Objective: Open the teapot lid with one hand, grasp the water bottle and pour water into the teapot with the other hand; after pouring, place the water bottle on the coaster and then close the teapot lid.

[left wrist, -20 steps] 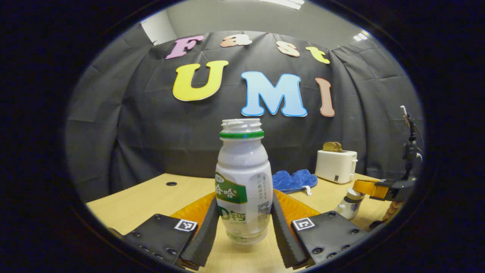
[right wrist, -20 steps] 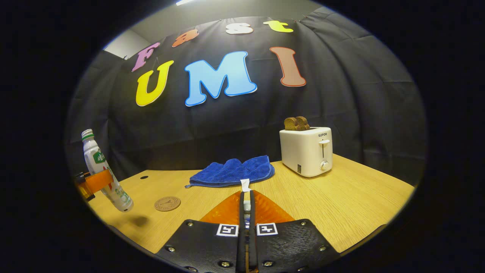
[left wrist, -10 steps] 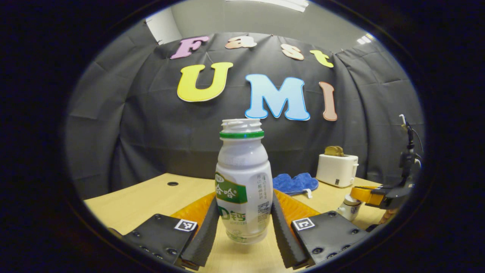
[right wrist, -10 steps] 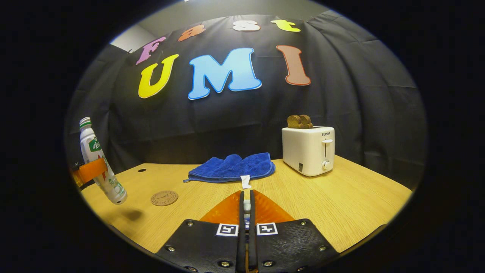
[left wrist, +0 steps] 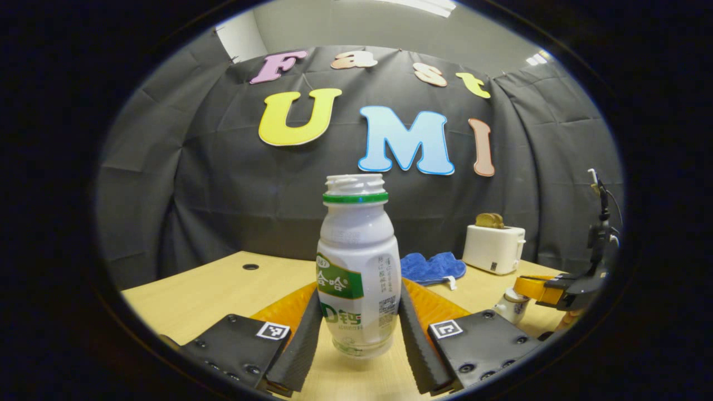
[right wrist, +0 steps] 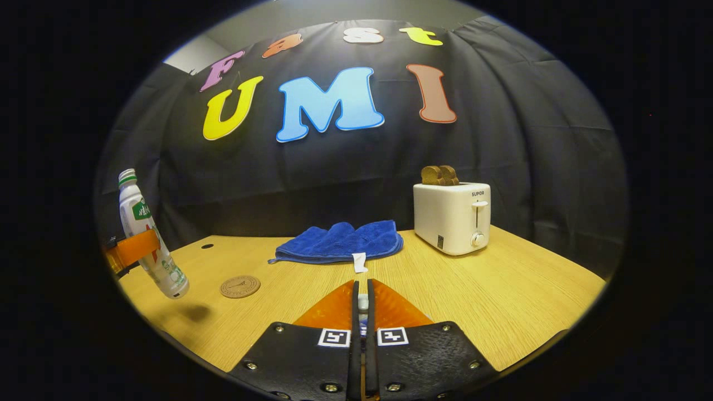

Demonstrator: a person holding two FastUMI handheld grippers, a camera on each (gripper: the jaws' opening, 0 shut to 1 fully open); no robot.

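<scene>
A white uncapped water bottle [left wrist: 358,278] with a green label hangs upright just above the wooden table, and my left gripper [left wrist: 360,291] is shut on its lower body. In the right gripper view the same bottle [right wrist: 146,234] sits at the far left, tilted, left of the round brown coaster [right wrist: 240,286]. The small white teapot [left wrist: 509,306] stands at the right of the left gripper view, under my right gripper [left wrist: 530,288]. In its own view, my right gripper [right wrist: 362,287] is shut on a small white knob, the teapot lid [right wrist: 362,304]. Whether the lid is lifted is hidden.
A folded blue cloth [right wrist: 340,242] lies at the back middle of the table [right wrist: 501,295]. A white toaster [right wrist: 452,217] with toast slices stands at the back right. A small hole [right wrist: 207,245] is in the tabletop at the far left.
The left gripper has risen a little with the bottle. The right gripper has barely shifted and stays shut on the lid knob.
</scene>
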